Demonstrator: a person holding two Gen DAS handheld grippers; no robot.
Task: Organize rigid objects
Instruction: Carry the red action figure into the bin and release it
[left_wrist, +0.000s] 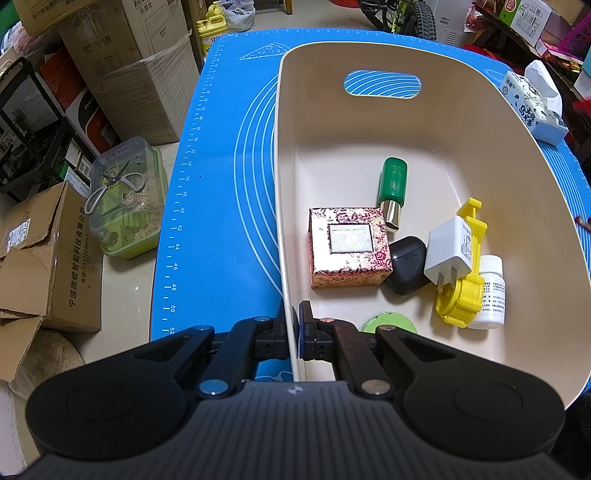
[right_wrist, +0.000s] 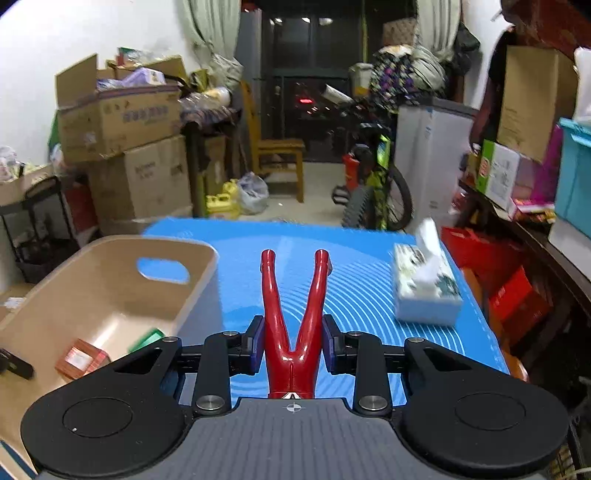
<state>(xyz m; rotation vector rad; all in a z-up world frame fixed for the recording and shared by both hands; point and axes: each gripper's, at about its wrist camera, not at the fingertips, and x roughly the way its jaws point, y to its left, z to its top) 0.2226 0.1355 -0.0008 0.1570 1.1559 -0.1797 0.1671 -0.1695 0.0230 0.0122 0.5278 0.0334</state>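
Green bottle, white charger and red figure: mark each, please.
green bottle (left_wrist: 393, 180), left wrist view, green body.
white charger (left_wrist: 447, 251), left wrist view, top face.
red figure (right_wrist: 291, 354), right wrist view, crotch.

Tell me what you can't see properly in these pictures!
- Green round thing, left wrist view: the left hand-held gripper hides most of it.
- Red figure, right wrist view: only legs show; the right hand-held gripper covers the rest.
- White bottle label, left wrist view: print too small.
- Tissue box, right wrist view: blurred.
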